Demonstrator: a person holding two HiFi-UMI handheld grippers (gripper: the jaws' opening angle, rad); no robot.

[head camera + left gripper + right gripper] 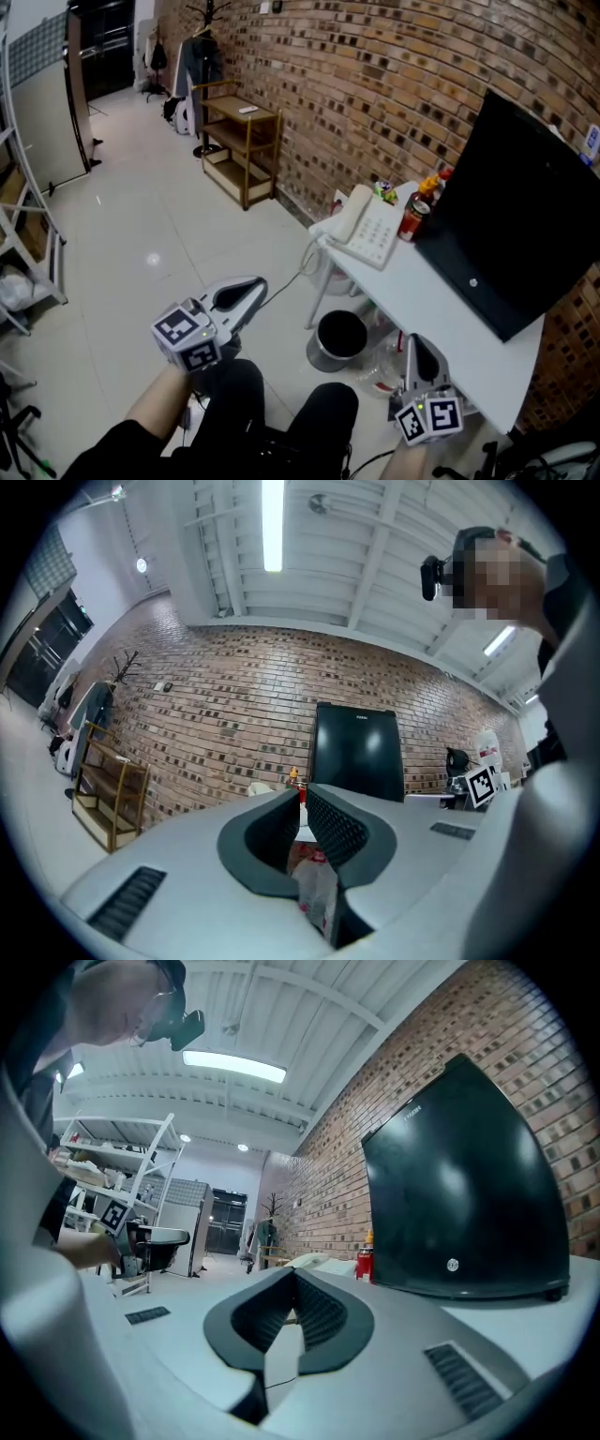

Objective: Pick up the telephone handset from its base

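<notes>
A white telephone (pixel 367 228) sits at the far end of the white table (pixel 441 309), its handset (pixel 348 215) resting on the base along the left side. In the right gripper view the telephone (pixel 312 1260) shows pale beyond the jaw tips. My left gripper (pixel 249 285) is over the floor, left of the table and short of the phone, jaws shut and empty. My right gripper (pixel 418 341) is at the table's near edge, jaws together with nothing between them. Both are well apart from the handset.
A large black monitor (pixel 511 211) fills the table's right side. Sauce bottles (pixel 418 210) stand beside the phone. Its cord hangs toward the floor near a black bin (pixel 339 336) under the table. A wooden shelf (pixel 242 141) lines the brick wall; a metal rack (pixel 28 234) stands at left.
</notes>
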